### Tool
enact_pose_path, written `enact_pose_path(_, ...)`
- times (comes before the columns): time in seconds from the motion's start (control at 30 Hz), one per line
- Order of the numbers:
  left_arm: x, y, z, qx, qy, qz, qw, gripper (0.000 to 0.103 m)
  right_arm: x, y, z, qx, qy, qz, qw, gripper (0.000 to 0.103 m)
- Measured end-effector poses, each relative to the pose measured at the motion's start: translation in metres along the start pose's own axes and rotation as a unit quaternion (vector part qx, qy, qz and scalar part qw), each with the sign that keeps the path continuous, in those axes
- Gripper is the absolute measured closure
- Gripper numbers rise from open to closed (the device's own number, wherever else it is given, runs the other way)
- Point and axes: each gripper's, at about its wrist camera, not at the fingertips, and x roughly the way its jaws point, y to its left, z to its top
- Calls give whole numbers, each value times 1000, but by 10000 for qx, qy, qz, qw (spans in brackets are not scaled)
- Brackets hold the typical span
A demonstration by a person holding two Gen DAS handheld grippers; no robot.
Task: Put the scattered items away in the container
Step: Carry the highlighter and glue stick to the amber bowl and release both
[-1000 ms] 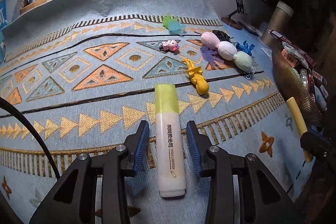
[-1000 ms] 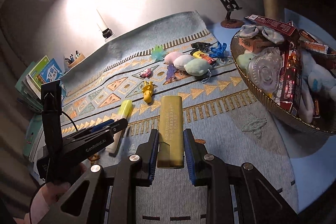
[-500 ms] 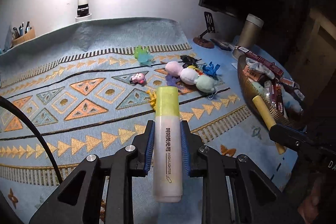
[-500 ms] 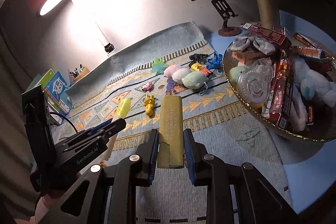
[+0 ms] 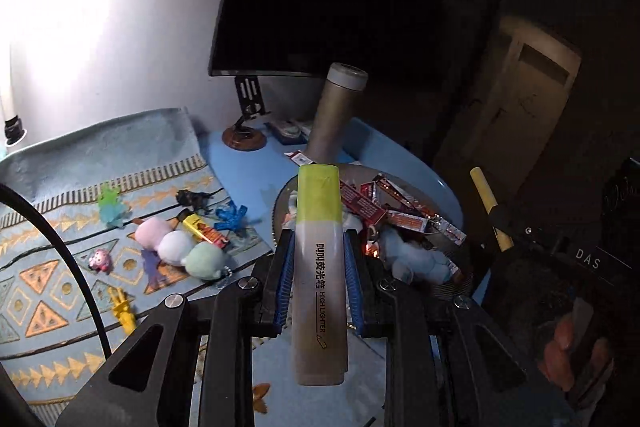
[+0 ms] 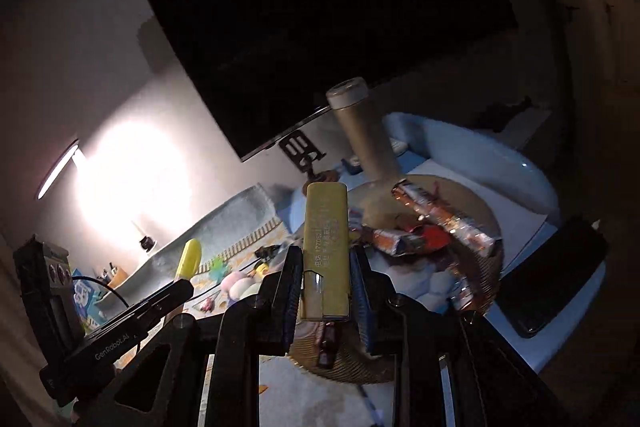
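Note:
My left gripper (image 5: 319, 241) is shut on a white highlighter with a yellow-green cap (image 5: 318, 211). It holds the pen in the air, cap forward, just in front of the woven basket (image 5: 277, 211). The basket is full of red snack packets and a white plush. My right gripper (image 6: 326, 259) is shut on a flat mustard-yellow stick-shaped item (image 6: 326, 219), raised over the near side of the same basket (image 6: 494, 267). Each gripper shows at the edge of the other's view: the left gripper (image 6: 176, 291) and the right gripper (image 5: 502, 227).
Three pastel plush balls (image 5: 176, 247), a yellow lighter (image 5: 200, 227) and several small toys lie on the patterned rug (image 5: 52, 267). A tall flask (image 5: 336, 115) and a phone stand (image 5: 246, 131) stand behind the basket under a dark monitor. A black phone (image 6: 548, 287) lies right of the basket.
The left jaws closed on the highlighter that lay on the rug. Both grippers then rose and swung right with their items, from over the rug to the basket.

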Motion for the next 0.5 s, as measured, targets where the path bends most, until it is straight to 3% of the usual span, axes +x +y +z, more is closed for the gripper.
enact_pose_path(0.17,41,-21,6,39,211,-307,9993,82,9,-32,20,221,-4,-294,9993,80)
enact_pose_path(0.37,70,-30,6,-13,230,-523,9984,82,31,-47,17,328,115,-514,9981,80)
enact_pose_path(0.43,80,-26,5,-140,327,-570,9977,70,42,-54,13,398,186,-427,9981,80)
enact_pose_path(0.5,89,-18,4,-383,538,-742,9951,70,50,-61,11,565,397,-326,9971,75)
